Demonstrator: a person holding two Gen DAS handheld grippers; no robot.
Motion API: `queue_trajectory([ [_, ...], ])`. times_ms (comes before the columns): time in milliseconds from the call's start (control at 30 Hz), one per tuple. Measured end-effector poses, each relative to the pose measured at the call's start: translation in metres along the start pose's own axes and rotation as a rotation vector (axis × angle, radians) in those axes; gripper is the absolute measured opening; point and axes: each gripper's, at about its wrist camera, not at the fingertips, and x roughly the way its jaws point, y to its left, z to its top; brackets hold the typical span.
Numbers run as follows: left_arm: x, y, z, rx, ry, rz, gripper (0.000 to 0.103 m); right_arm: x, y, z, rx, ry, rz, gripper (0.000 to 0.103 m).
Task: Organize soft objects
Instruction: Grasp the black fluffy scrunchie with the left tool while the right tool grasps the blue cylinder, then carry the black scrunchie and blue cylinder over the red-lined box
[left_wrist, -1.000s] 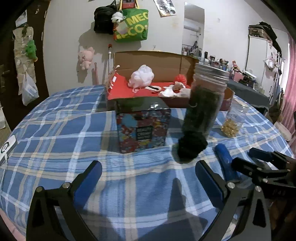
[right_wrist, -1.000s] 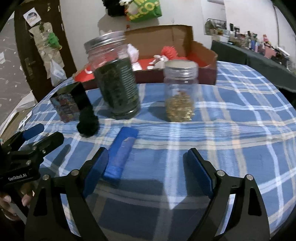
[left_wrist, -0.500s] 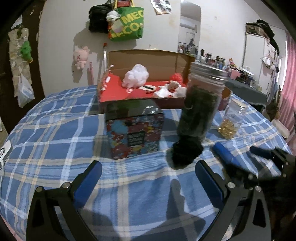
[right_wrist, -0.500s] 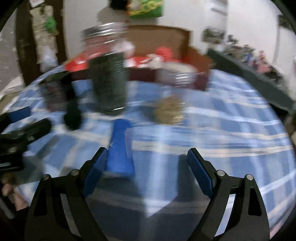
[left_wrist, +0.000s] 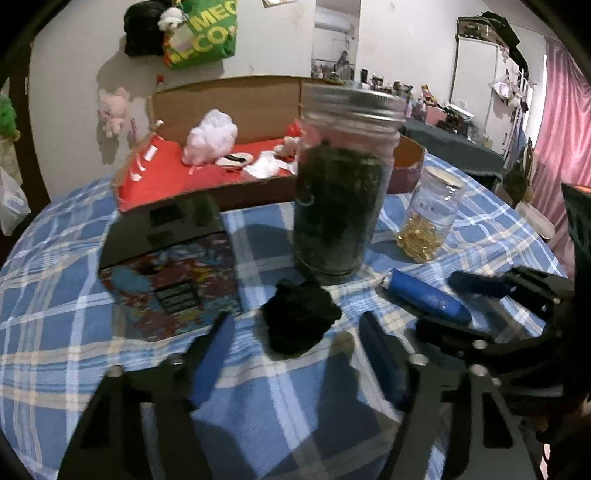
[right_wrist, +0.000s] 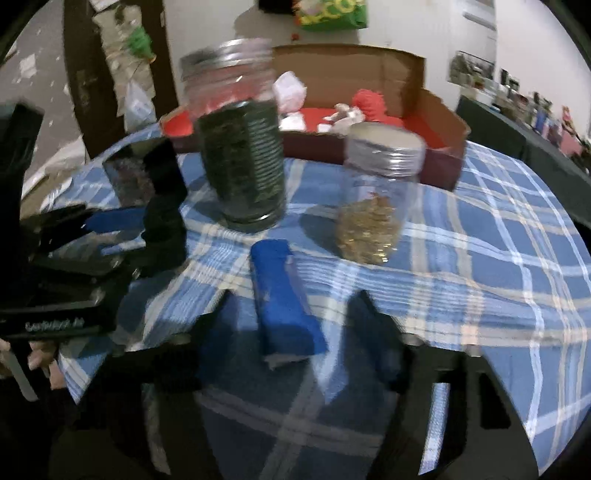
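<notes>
The black fuzzy ball (left_wrist: 299, 319) lay on the checked worktop (left_wrist: 55, 295) before the dark-filled jar (left_wrist: 338, 206), between the left gripper (left_wrist: 295, 354) fingers, which had just been closing yet stood clear of it. The blue roll (right_wrist: 284, 306) lay likewise untouched between the closing right gripper (right_wrist: 291, 332) fingers. Beyond, a green bag (left_wrist: 201, 31) read "MEC".

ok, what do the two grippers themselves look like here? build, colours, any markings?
Both match: black skeletal frames with cut-outs and silver bolts, two fingers each faced with blue pads. The left gripper shows this in its own view, the right gripper likewise. In the right wrist view the left gripper's body carries white lettering, too blurred to read. No cables or sleeves visible.
</notes>
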Motion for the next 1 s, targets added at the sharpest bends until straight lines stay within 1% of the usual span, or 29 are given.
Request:
queue_trajectory([
  [33,0.002,0.000,0.001,-0.004,0.008,-0.012,0.044,-0.002,0.003,-0.003,-0.005,-0.007,0.016,0.025],
  [67,0.004,0.001,0.001,-0.011,0.020,-0.026,0.032,-0.004,0.004,-0.005,-0.007,-0.015,0.020,0.024],
  [167,0.003,0.003,0.000,-0.023,0.013,-0.042,0.029,-0.011,0.007,-0.007,-0.008,-0.050,0.045,0.023],
  [300,-0.005,0.002,-0.002,-0.023,0.005,-0.059,0.028,-0.020,0.010,-0.004,0.000,-0.085,0.048,0.023],
  [400,-0.007,-0.001,-0.003,-0.013,0.002,-0.068,0.028,-0.023,0.010,0.000,0.004,-0.093,0.049,0.023],
  [733,-0.015,-0.007,-0.005,0.003,-0.005,-0.089,0.028,-0.026,0.009,0.001,0.017,-0.091,0.049,0.023],
  [1000,-0.018,-0.002,-0.008,-0.012,-0.001,-0.083,0.028,-0.030,0.004,-0.002,0.032,-0.092,0.046,0.023],
])
